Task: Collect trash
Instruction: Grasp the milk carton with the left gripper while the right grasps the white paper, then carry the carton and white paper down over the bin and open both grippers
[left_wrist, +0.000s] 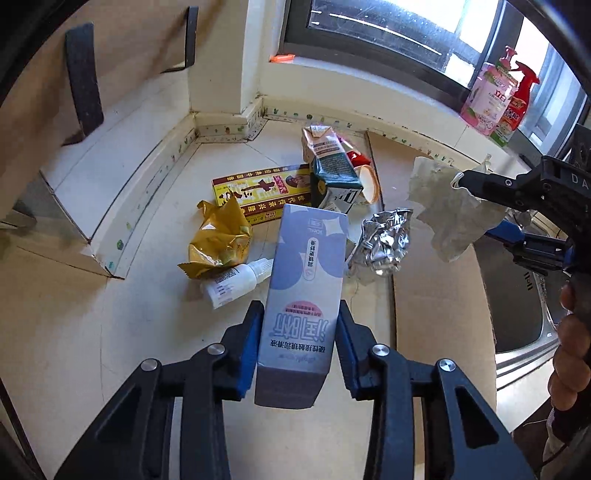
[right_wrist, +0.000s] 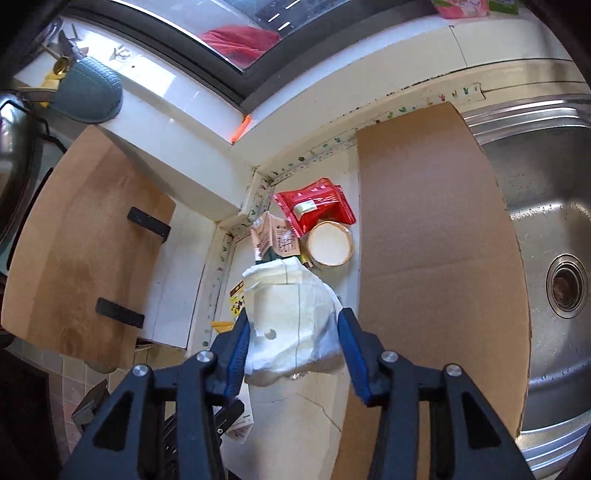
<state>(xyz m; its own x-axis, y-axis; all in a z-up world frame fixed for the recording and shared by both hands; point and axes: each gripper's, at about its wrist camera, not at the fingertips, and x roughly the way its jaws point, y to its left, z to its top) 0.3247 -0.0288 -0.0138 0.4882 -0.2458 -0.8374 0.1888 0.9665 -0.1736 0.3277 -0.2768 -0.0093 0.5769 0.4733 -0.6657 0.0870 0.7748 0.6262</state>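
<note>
The left gripper (left_wrist: 298, 343) pinches a tall lavender carton (left_wrist: 304, 295) (pink label, printed upside down) above the worktop's (left_wrist: 92, 332) back-corner litter; the right gripper (right_wrist: 293, 354) clamps a crumpled white tissue (right_wrist: 291, 314).

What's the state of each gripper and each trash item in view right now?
left gripper: shut on lilac box, lifted
right gripper: shut on crumpled tissue, lifted
gold wrapper: crumpled, on counter
foil: crumpled, on counter
white bottle: lying on side
milk carton: opened, leaning
red packet: torn open, lying flat
paper cup: on its side
</note>
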